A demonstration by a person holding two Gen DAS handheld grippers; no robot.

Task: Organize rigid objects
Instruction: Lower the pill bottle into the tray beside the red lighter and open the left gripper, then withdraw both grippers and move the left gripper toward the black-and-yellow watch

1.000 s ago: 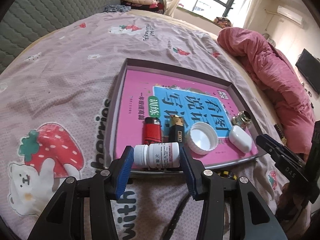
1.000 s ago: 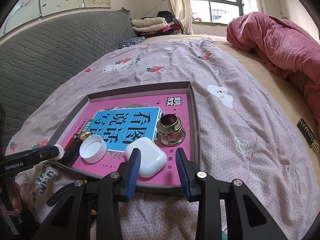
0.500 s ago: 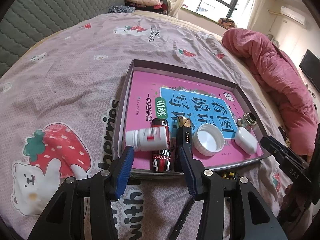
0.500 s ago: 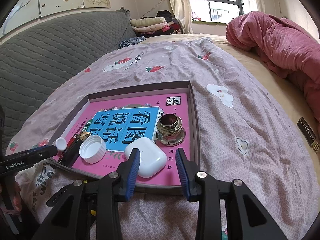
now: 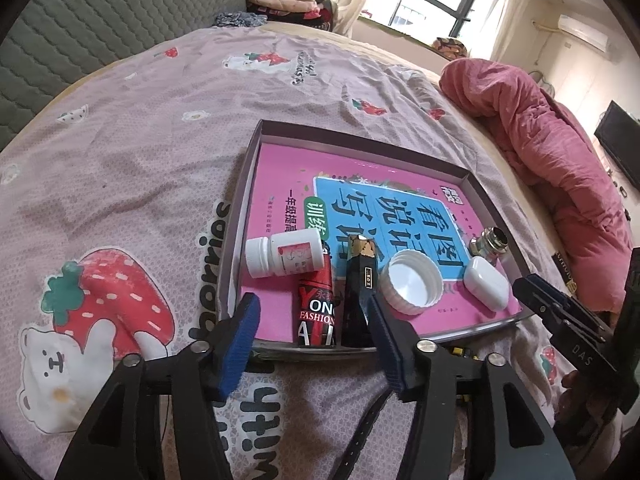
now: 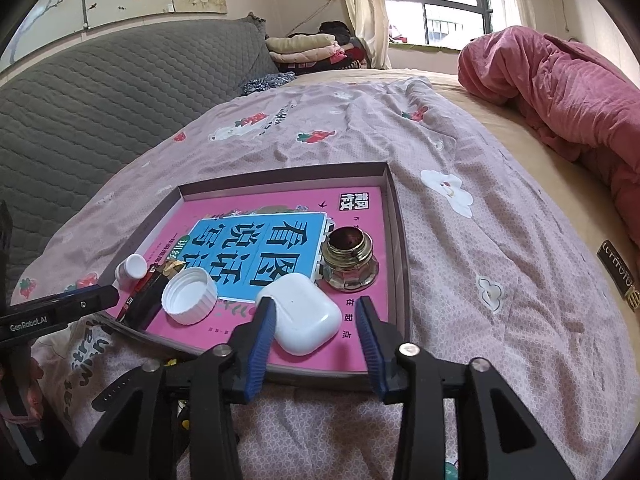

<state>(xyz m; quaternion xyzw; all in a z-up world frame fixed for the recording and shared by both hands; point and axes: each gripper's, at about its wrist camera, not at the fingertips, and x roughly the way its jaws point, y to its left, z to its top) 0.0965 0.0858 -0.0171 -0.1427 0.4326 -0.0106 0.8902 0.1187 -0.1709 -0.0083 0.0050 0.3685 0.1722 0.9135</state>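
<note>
A shallow box tray (image 5: 240,216) (image 6: 400,248) lined with a pink book lies on the bed. In it lie a white pill bottle (image 5: 286,253) (image 6: 132,266) partly on a red lighter (image 5: 316,312), a black lighter (image 5: 360,300) (image 6: 148,300), a white cap (image 5: 412,282) (image 6: 190,298), a white earbud case (image 5: 486,283) (image 6: 304,318) and a brass fitting (image 5: 488,242) (image 6: 348,260). My left gripper (image 5: 312,336) is open and empty at the tray's near edge. My right gripper (image 6: 316,336) is open around the earbud case, not gripping it.
A pink strawberry-print sheet (image 5: 140,160) covers the bed. A bunched red quilt (image 5: 540,140) (image 6: 560,92) lies to the right. A grey padded headboard (image 6: 100,100) and folded clothes (image 6: 304,50) sit at the far end. A small black tag (image 6: 618,276) lies on the sheet.
My left gripper let go of the pill bottle, which now lies in the tray's near-left corner, and has drawn back. My right gripper has barely moved.
</note>
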